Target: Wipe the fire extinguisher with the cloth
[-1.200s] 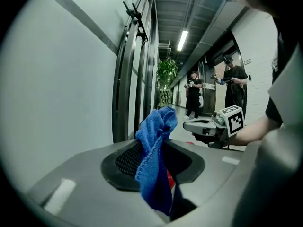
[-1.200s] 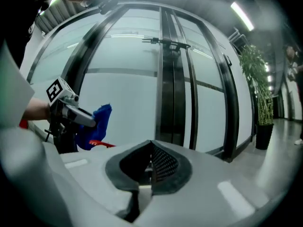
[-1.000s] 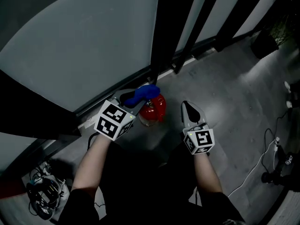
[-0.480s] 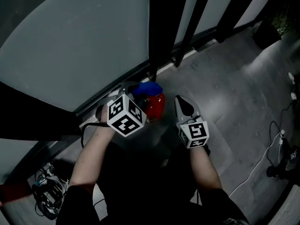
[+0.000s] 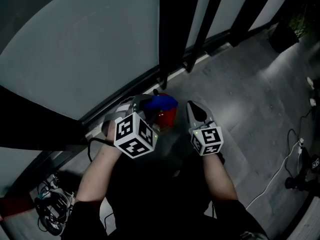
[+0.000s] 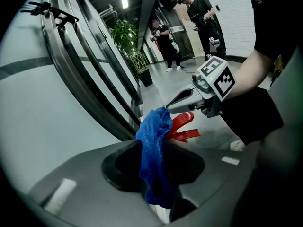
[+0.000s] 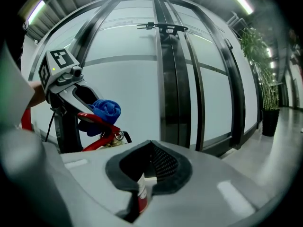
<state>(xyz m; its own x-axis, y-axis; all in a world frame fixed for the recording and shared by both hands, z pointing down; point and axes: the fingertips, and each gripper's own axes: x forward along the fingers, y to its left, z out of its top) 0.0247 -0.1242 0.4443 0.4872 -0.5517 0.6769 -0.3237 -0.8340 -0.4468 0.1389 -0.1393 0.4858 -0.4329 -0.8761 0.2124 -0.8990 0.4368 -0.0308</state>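
Note:
A red fire extinguisher (image 5: pixel 167 117) stands on the grey floor beside the glass wall. The blue cloth (image 5: pixel 161 102) lies over its top, and my left gripper (image 5: pixel 150 102) is shut on that cloth. In the left gripper view the cloth (image 6: pixel 154 155) hangs between the jaws, with the extinguisher's red handle levers (image 6: pixel 185 126) just beyond. My right gripper (image 5: pixel 194 109) is just right of the extinguisher, jaws together and empty. The right gripper view shows the cloth (image 7: pixel 106 109) on the red handle (image 7: pixel 97 122), with the left gripper (image 7: pixel 92 103) behind it.
A curved glass wall (image 5: pixel 90 44) with dark metal posts (image 5: pixel 175 29) rises right behind the extinguisher. Cables and a box (image 5: pixel 47 204) lie at the lower left, more cables (image 5: pixel 295 159) at the right. A potted plant (image 6: pixel 128 41) and people (image 6: pixel 165 41) stand far down the hall.
My left gripper has turned and shifted slightly right with the cloth, which stays on top of the extinguisher. The right gripper has come a little closer to the extinguisher.

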